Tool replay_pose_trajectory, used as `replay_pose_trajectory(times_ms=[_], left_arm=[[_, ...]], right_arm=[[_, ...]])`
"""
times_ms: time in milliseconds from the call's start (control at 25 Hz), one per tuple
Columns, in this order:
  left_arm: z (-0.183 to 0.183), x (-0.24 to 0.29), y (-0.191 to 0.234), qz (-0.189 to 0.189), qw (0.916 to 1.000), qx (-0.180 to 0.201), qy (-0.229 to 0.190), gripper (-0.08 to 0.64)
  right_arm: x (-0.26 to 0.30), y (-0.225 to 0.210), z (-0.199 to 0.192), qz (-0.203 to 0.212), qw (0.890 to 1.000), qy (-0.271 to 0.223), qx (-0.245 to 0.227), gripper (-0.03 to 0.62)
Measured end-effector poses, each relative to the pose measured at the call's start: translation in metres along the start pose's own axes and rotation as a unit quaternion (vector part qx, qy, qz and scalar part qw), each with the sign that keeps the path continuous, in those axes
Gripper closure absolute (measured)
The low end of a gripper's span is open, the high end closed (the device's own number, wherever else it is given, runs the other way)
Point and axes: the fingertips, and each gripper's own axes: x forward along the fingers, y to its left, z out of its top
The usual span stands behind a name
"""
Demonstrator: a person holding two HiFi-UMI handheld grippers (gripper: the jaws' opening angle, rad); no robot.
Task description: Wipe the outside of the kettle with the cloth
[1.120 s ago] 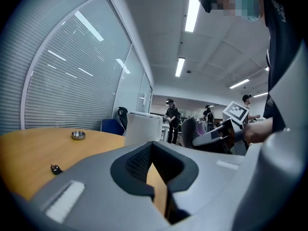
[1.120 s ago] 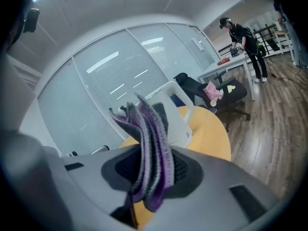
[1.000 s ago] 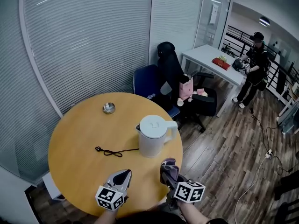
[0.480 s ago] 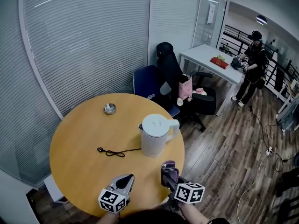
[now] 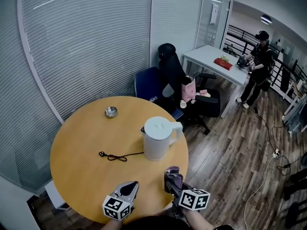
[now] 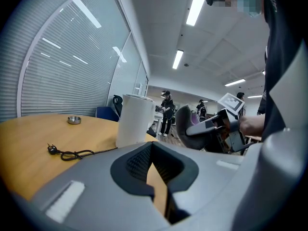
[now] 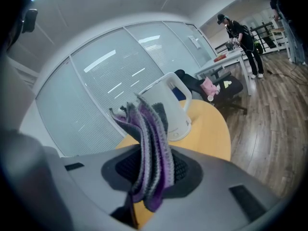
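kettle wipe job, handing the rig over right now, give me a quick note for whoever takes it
Left gripper: shut, empty, low over the near edge of the table.
Right gripper: shut on the purple-grey cloth, short of the kettle and not touching it.
Kettle: white, upright near the table's right side, lid on, cord trailing left across the table.
Done: cloth is gripped.
Left: wiping not yet begun. Bring the cloth to the kettle's wall and wipe round the outside, perhaps steadying it with the other gripper.

Left tool (image 6: 153,152) closed, kettle (image 6: 134,120) on table (image 6: 29,141)
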Motion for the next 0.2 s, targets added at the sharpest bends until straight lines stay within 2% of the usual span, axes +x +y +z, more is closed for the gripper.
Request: replay_pose_trajectory(times_ms=[200], left_arm=[[-0.0027, 0.0034, -0.0072, -0.005, 1.0000, 0.002, 0.004, 0.550]], right_arm=[[-0.0030, -0.0022, -0.0026, 0.002, 1.000, 0.000, 0.005, 0.485]])
